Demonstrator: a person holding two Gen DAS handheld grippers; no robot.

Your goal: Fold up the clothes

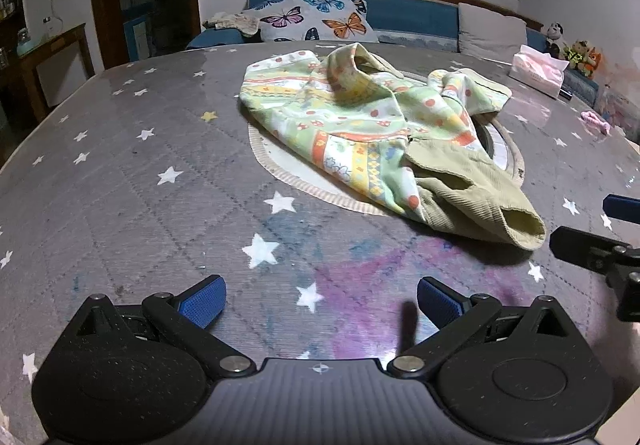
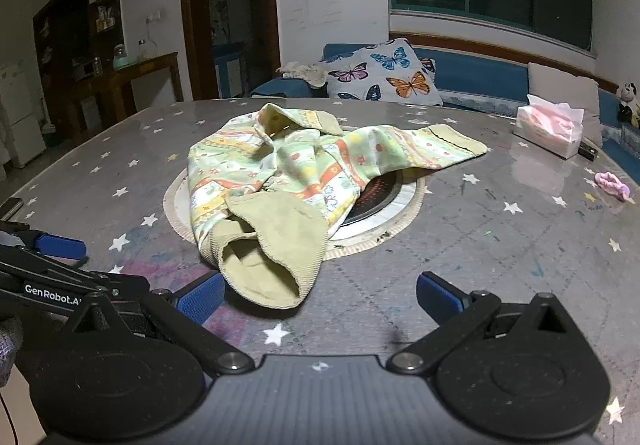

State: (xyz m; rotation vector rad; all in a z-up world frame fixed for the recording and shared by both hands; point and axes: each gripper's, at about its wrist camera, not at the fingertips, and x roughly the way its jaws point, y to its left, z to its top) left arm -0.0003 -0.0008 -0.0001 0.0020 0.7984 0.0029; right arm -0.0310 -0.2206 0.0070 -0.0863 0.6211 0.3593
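Right claw (image 2: 320,303) open, garment (image 2: 288,185) seemingly ahead

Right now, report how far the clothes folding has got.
Done: nothing visible. The crumpled green patterned garment with olive corduroy cuffs lies unfolded over the round inset of the grey star-printed table. In hand: nothing; the left claw and right claw are both open and empty, short of the cloth. Left: spreading it flat, folding in the sleeves, then the body.

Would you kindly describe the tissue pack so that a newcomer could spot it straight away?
Start at the big star-patterned table and look past the crumpled patterned garment to the far right edge, before the blue sofa. The tissue pack sits there: a boxy white-and-pink packet, unlike the small pink scrap nearby.
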